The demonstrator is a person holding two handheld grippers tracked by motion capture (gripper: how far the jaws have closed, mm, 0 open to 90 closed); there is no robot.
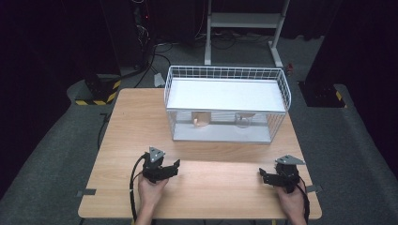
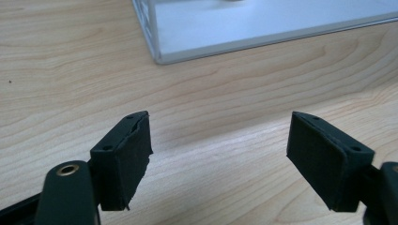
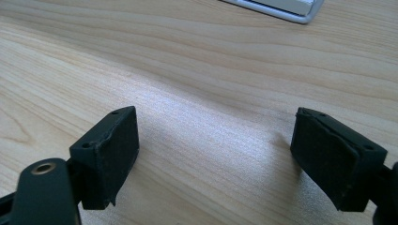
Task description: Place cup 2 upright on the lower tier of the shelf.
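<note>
My left gripper [image 1: 172, 168] rests low over the near left part of the wooden table [image 1: 141, 122], held by a hand. In the left gripper view its jaws [image 2: 219, 122] stand wide apart with only bare wood between them. My right gripper [image 1: 264, 176] sits near the front right corner, also in a hand. It is open [image 3: 213, 117], with nothing between its pads. A white two-tier wire rack [image 1: 225, 93] stands at the back middle. On its lower shelf are a small tan object [image 1: 201, 119] and a clear glass [image 1: 244, 120].
The rack's front corner [image 2: 159, 51] lies just ahead of the left gripper, and its edge [image 3: 291, 9] shows at the top of the right gripper view. Behind the table stand a white metal frame [image 1: 244, 21] and a yellow-and-black striped base [image 1: 98, 91], with cables on the grey floor.
</note>
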